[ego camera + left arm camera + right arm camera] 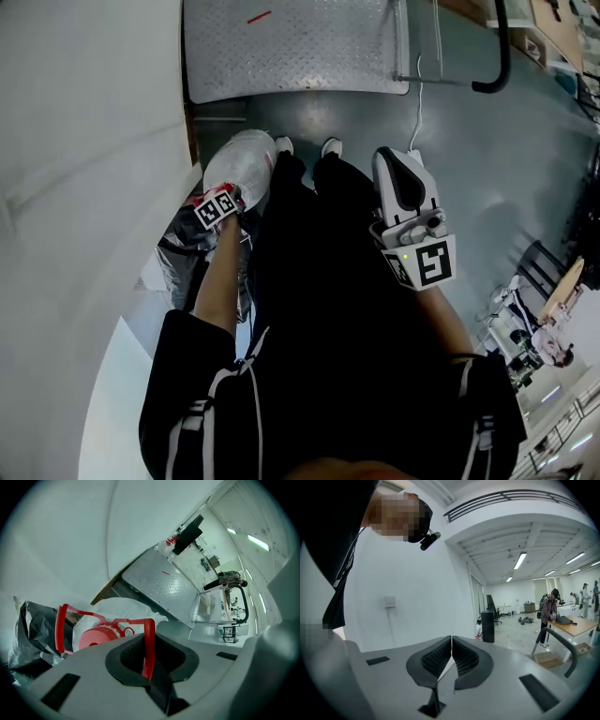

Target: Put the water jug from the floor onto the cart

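Water jug (pixel 242 161) is clenched by its red handle (pixel 149 637) in our left gripper (pixel 150 654) jaws, right gripper (pixel 451 656) jaws pinched together empty; we judge it the lift step, next swing it past the cart (pixel 291 47) deck's near edge.

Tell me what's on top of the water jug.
A round red plastic cap and a red carry handle, gripped by the left claw. The cap hides the white jug's mouth.

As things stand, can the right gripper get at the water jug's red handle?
Probably not directly. The right gripper is shut, empty and aimed out at the room, and the person's legs stand between it and the water jug. The left gripper clamps the red handle.
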`<state>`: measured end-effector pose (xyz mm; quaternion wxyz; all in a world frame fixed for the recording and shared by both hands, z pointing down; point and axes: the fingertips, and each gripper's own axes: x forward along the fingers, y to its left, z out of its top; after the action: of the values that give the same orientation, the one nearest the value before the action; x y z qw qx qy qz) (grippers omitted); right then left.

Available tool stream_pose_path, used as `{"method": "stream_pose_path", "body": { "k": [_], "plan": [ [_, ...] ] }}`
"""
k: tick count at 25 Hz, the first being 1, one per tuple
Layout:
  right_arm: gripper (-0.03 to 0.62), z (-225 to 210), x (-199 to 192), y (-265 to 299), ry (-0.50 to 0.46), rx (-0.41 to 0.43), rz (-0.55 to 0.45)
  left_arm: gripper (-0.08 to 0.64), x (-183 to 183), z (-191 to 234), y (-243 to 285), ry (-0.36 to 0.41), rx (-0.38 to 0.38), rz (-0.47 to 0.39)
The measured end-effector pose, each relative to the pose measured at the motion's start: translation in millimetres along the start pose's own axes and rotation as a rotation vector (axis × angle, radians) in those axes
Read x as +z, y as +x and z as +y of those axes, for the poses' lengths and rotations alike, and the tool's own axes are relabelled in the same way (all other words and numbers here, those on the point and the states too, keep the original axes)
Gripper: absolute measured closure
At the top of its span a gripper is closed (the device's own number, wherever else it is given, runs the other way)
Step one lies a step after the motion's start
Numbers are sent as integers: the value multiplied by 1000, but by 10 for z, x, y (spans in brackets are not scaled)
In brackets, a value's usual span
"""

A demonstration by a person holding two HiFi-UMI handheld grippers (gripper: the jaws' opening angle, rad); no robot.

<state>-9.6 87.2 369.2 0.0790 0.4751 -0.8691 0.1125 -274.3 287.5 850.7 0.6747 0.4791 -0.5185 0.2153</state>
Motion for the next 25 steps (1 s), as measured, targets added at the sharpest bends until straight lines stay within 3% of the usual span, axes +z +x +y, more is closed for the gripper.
{"method": "stream_pose_path", "body": {
  "k": [6, 14, 18, 25],
  "plan": [
    [574, -174, 129, -216, 1, -109, -60, 503, 155, -240, -59, 92, -10, 12],
    [574, -300, 112, -109, 24, -88, -116, 502, 411, -424, -190, 277, 9, -45],
    [574, -484, 243, -1, 43, -65, -140, 502, 561, -645, -341, 305, 20, -85],
    [574, -815, 546, 197, 81, -29, -170, 502, 993, -1034, -696, 288, 55, -163]
  ]
}}
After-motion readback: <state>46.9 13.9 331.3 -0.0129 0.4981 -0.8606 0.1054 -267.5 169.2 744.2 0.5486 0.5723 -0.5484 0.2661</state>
